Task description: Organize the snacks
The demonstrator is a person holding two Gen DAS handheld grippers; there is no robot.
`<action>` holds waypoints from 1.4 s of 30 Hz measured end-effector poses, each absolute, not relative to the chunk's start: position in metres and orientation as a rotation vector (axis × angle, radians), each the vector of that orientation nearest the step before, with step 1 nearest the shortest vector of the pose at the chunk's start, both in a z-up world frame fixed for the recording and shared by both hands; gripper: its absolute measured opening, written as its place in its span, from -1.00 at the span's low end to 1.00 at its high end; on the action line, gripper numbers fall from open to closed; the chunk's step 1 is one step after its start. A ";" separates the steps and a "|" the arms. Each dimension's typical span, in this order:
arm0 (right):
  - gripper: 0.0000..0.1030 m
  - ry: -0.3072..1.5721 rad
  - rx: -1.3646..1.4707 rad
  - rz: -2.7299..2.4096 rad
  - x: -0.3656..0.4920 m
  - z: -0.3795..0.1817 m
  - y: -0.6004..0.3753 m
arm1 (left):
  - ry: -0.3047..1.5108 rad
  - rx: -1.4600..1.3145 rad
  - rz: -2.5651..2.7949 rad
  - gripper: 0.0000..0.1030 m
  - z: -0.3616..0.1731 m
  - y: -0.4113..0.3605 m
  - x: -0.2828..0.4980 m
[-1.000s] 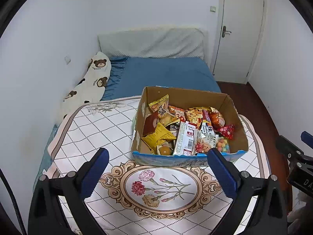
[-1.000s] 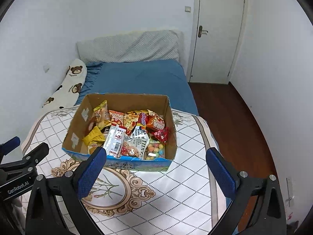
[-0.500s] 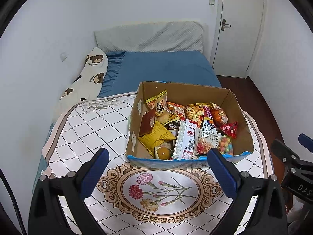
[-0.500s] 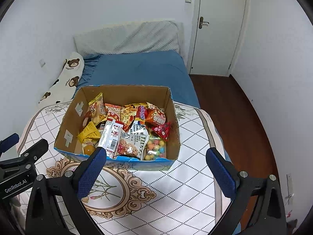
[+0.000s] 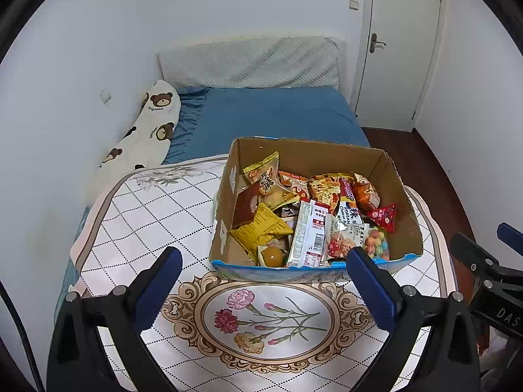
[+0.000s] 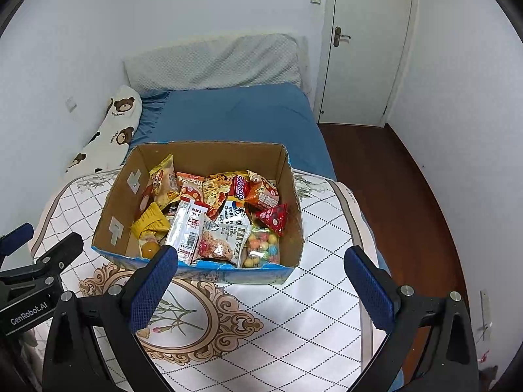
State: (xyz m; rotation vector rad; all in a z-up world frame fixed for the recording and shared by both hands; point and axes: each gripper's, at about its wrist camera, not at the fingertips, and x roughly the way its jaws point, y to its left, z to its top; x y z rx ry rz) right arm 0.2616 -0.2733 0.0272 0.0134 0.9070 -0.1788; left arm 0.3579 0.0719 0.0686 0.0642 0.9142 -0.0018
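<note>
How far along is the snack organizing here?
Nothing looks done: the snacks lie jumbled in the box, none on the cloth. Nothing is in hand; the left hand-held gripper and right hand-held gripper are open before it. All sorting remains.

Left gripper (image 5: pixel 261 289): black frame, blue textured finger pads (image 5: pixel 156 289), silver screws; black cable at side.
Right gripper (image 6: pixel 261 289): matching black frame, blue pads (image 6: pixel 369 289), silver screws.
Markings: white "GenRobot.AI" lettering on left gripper body.
</note>
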 end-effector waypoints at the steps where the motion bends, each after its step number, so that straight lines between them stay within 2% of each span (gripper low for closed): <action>1: 1.00 0.907 0.015 -0.179 0.261 0.028 -0.273 | 0.913 0.064 -0.002 0.99 0.069 0.072 0.358; 42: 1.00 0.921 0.051 -0.184 0.248 0.025 -0.272 | 0.908 0.072 0.003 0.99 0.076 0.069 0.350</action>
